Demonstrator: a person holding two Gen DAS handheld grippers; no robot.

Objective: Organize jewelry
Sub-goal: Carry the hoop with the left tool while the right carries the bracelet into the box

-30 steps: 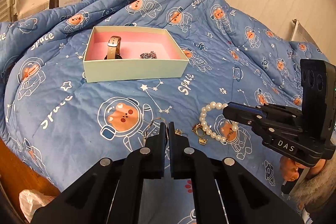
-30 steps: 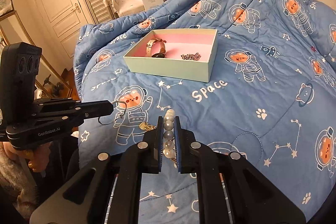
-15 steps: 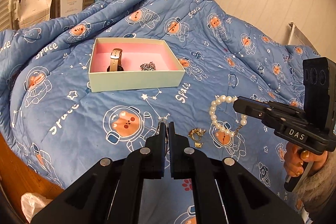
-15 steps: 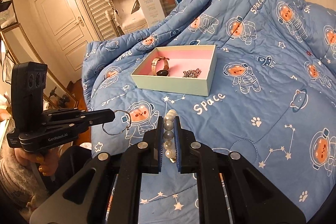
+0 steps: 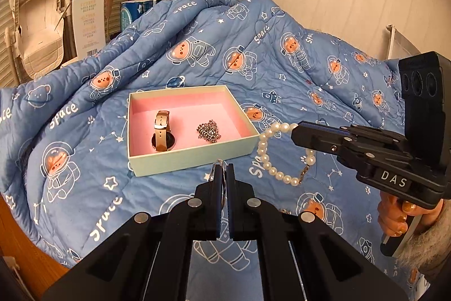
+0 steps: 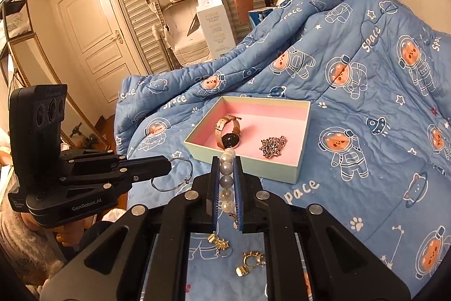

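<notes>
Risk sits in both loads: the right gripper (image 6: pixel 225 182) is clenched on the pearl bracelet (image 5: pixel 277 154), the left gripper (image 5: pixel 222 179) on a thin wire bangle (image 6: pixel 173 174), both just before the box (image 5: pixel 194 157). The dangling pearls may catch its near wall.

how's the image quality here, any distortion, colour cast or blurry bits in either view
Left wrist view: heavy fisheye bending, dark vignette corners, warm yellowish light; the pearl bracelet and watch in the pink-lined box are sharp, the left gripper slightly soft. Right wrist view: same curvature and warm cast; the thin wire bangle is faint, and gold pieces sit in shadow beneath the right gripper.
</notes>
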